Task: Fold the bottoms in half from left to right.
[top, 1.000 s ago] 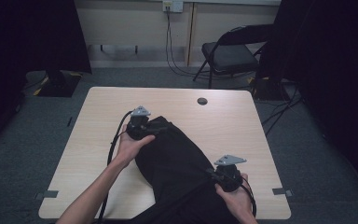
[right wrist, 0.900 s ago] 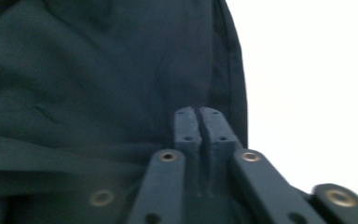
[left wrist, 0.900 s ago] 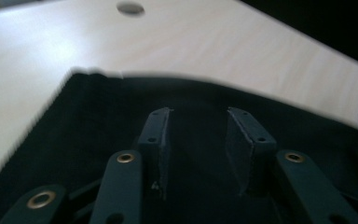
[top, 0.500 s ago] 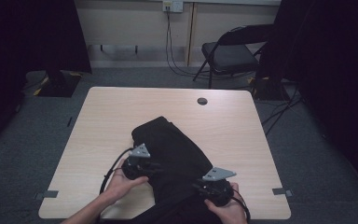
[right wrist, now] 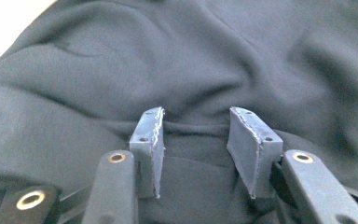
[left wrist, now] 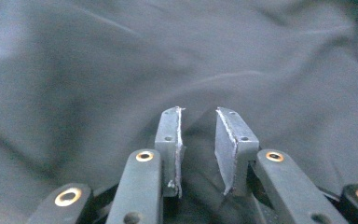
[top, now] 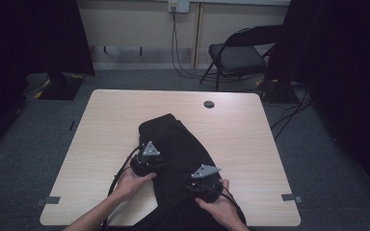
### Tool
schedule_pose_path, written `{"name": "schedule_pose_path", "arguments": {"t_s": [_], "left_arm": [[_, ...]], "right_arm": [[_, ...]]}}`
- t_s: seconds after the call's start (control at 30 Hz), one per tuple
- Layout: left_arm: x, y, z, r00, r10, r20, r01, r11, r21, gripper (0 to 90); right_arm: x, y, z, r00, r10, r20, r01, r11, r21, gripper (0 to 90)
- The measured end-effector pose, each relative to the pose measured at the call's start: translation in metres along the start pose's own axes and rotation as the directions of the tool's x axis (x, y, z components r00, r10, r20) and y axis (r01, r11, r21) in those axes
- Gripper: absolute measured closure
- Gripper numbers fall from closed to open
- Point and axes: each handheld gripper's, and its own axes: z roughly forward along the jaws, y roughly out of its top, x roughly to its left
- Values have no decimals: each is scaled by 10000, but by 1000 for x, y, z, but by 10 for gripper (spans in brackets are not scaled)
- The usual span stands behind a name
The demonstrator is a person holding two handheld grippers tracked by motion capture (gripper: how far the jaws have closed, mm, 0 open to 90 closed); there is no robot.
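Note:
A black garment (top: 180, 144) lies crumpled on the light wooden table (top: 101, 125), and its near end hangs over the front edge. My left gripper (top: 155, 162) rests at the garment's left side. In the left gripper view its jaws (left wrist: 198, 112) have just been closing; a narrow gap remains, with a ridge of the black cloth (left wrist: 121, 60) running into it. My right gripper (top: 200, 184) sits on the garment near the front edge. Its jaws (right wrist: 196, 112) have just been opening and stand apart over a fold of the cloth (right wrist: 98, 70), without pinching it.
A small dark round cap (top: 209, 104) sits in the table's far middle. Behind the table stand a black folding chair (top: 241, 53) and cables running down from a wall socket (top: 178, 6). Bare tabletop extends to the left and right of the garment.
My left hand came back from the garment's far end toward the front edge and sank. My right hand slid left along the near edge, and its jaws let go of the cloth.

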Motion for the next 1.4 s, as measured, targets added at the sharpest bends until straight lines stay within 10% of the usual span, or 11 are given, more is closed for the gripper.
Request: {"name": "schedule_pose_path", "arguments": {"t_s": [0.17,0.27,0.37,0.7,0.93,1.13,1.27,1.4], "left_arm": [[33,-5,6,9940,-941,-566,885,9916,-946,697],[41,3,3,9908,-762,-1119,738,9969,-255,587],[49,5,-9,9835,-1636,-768,1564,9834,-915,555],[33,-13,-20,9917,-1176,-523,1175,9931,-49,547],[33,-14,-19,9921,-1087,-629,1092,9940,45,527],[32,-18,-24,9920,-1111,-606,1125,9934,215,497],[33,-14,-19,9910,-1083,-781,1105,9936,251,497],[34,-13,-14,9906,-1059,-868,1061,9944,-25,498]], "right_arm": [[-4,29,29,9999,-113,-105,110,9997,-240,551],[-7,48,47,9994,-293,-176,289,9993,-247,553],[-11,66,64,9994,-289,-182,284,9993,-262,553],[-22,105,94,9995,-313,7,313,9994,140,455],[-52,87,31,9997,246,57,-239,9947,-997,559],[-50,33,5,9985,-61,-545,55,9999,-105,734],[-50,7,0,9986,-516,-141,524,9967,621,712],[-69,2,-1,9997,-232,37,231,9994,255,726]]}}
